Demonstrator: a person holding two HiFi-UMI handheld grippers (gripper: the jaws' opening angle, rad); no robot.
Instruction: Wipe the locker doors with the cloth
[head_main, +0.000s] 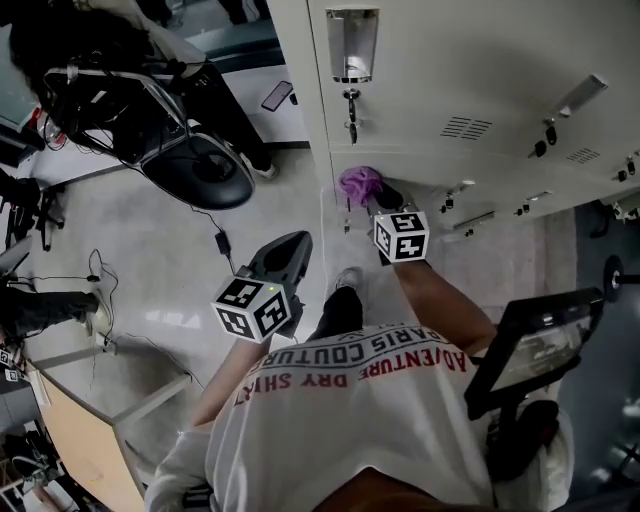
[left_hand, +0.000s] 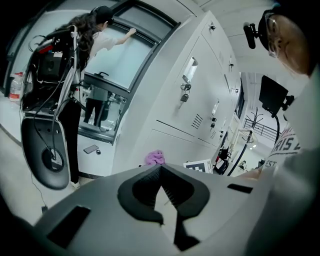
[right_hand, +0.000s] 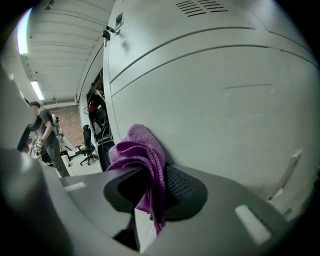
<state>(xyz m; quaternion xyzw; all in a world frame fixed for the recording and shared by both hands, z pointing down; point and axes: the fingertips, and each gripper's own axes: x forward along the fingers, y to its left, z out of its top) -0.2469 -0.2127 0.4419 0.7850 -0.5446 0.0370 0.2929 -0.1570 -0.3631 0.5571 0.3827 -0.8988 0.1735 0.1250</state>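
Pinching cloth (right_hand: 144, 156) against locker door (right_hand: 230, 95), right gripper (right_hand: 150, 186); folds half-hide fingers (right_hand: 183, 189).

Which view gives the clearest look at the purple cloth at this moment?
The right gripper view: the purple cloth is close, clamped in the right gripper against a locker door. The head view shows a small purple bunch; the left gripper view, a distant tuft.
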